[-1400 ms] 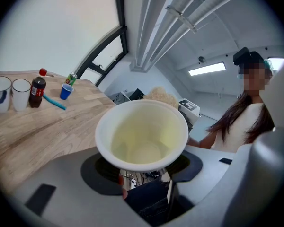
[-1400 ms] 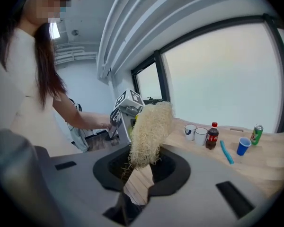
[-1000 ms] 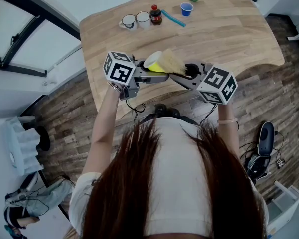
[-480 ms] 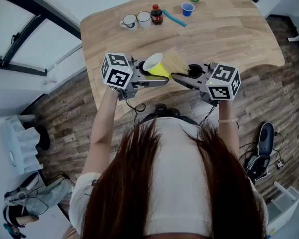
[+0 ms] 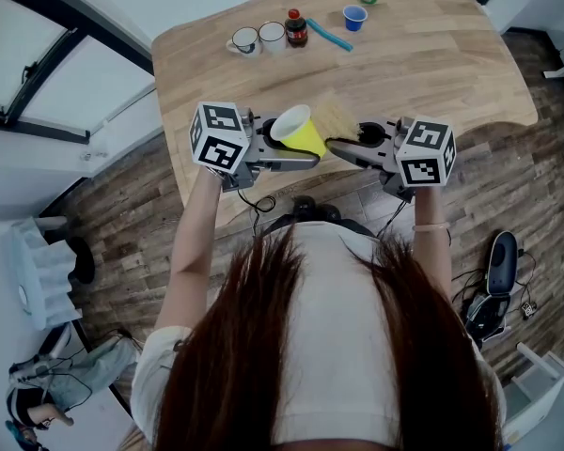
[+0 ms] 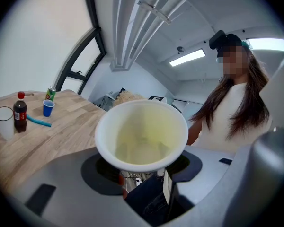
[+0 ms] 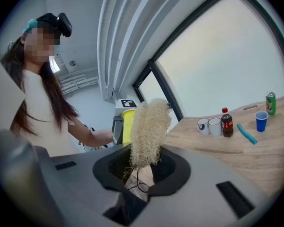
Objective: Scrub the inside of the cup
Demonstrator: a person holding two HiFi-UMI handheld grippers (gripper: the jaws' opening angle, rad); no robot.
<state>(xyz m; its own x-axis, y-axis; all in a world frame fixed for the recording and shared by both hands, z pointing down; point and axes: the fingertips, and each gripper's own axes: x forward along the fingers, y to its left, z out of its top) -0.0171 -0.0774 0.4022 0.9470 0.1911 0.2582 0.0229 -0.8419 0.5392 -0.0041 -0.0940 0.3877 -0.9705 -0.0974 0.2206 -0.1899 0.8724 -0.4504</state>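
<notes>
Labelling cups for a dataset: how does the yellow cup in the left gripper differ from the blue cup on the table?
The yellow cup is yellow outside, pale inside; the blue cup is blue. The yellow cup is clamped in the left gripper's jaws, off the table; the blue cup stands free on it. The yellow cup is tilted, the blue cup upright. Both are open-topped and taper.

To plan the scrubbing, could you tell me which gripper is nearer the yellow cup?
Left: the left gripper holds the yellow cup; the right gripper, gripping the scrubber, sits just beside it.
</notes>
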